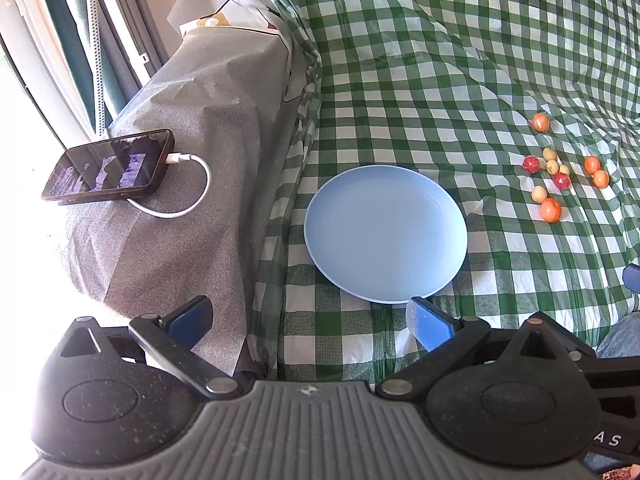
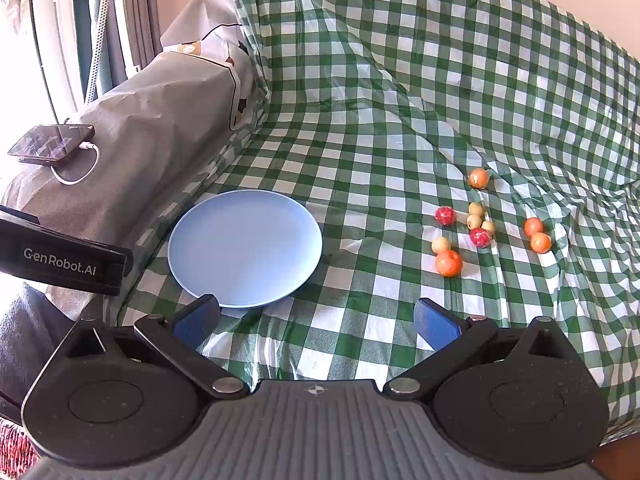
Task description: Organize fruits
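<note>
An empty light blue plate (image 1: 386,234) lies on the green checked cloth; it also shows in the right wrist view (image 2: 245,248). Several small fruits lie loose to its right: orange ones (image 2: 448,263), red ones (image 2: 445,215) and pale yellow ones (image 2: 475,221); in the left wrist view the same cluster (image 1: 551,209) sits at the right. My left gripper (image 1: 310,322) is open and empty, just in front of the plate's near rim. My right gripper (image 2: 316,320) is open and empty, in front of the plate and fruits. The left gripper's body (image 2: 60,264) shows at the left of the right wrist view.
A grey covered armrest (image 1: 180,200) stands left of the plate with a phone (image 1: 108,172) and its white charging cable (image 1: 188,184) on top. The checked cloth (image 2: 400,80) rises up a backrest behind. A window is at the far left.
</note>
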Demonstrator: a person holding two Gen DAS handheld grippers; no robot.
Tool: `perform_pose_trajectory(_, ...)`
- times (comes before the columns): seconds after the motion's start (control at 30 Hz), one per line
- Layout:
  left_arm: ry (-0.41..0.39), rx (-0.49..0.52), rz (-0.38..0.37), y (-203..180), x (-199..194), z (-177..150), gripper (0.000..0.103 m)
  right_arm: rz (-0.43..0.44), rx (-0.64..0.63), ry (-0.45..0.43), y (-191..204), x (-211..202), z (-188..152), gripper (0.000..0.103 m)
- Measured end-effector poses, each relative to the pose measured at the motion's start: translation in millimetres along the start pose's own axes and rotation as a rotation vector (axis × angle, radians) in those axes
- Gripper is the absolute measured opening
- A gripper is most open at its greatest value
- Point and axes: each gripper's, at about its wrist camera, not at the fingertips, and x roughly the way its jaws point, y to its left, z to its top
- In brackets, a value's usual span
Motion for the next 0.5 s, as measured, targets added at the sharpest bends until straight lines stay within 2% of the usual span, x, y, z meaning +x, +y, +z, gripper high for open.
perform_pose_trajectory(0.5, -0.004, -0.005, 0.002, 2.6, -4.3, -2.6, 0.103, -0.006, -0.010, -0.013, 0.6, -4.2, 0.2, 0.102)
